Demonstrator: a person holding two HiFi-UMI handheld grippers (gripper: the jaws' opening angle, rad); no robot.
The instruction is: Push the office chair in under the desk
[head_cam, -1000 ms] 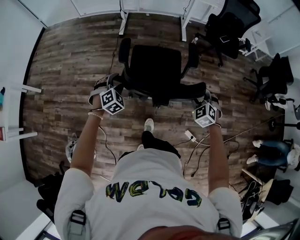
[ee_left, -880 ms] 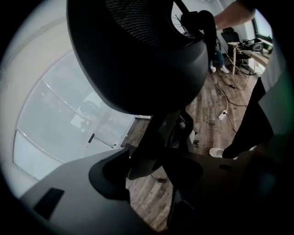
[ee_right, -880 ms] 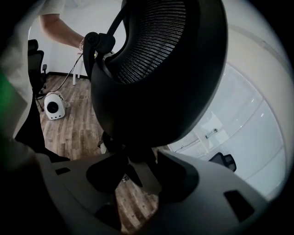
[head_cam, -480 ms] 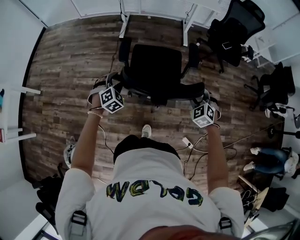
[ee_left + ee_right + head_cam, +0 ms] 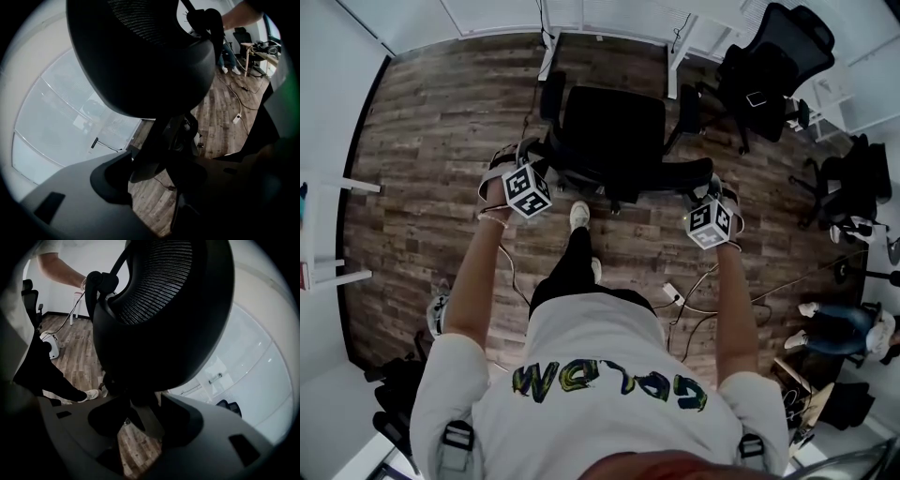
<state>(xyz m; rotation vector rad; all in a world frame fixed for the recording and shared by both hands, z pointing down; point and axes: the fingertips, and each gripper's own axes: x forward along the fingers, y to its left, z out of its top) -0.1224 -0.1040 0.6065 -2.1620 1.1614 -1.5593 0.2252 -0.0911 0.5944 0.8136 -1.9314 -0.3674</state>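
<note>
Office chair (image 5: 614, 131) straight ahead — left hand-held gripper (image 5: 520, 159) and right hand-held gripper (image 5: 709, 189) each pinch one end of its backrest (image 5: 667, 175); one chair held, two hand-held grippers.

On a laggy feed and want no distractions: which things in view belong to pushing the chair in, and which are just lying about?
Job: office chair, white desk, left gripper, right gripper.
Lying about: other office chairs, power strip, floor cables.

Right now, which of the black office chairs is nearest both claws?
The black mesh-backed office chair at the centre, before the white desk; the other black chairs stand far right, apart.
</note>
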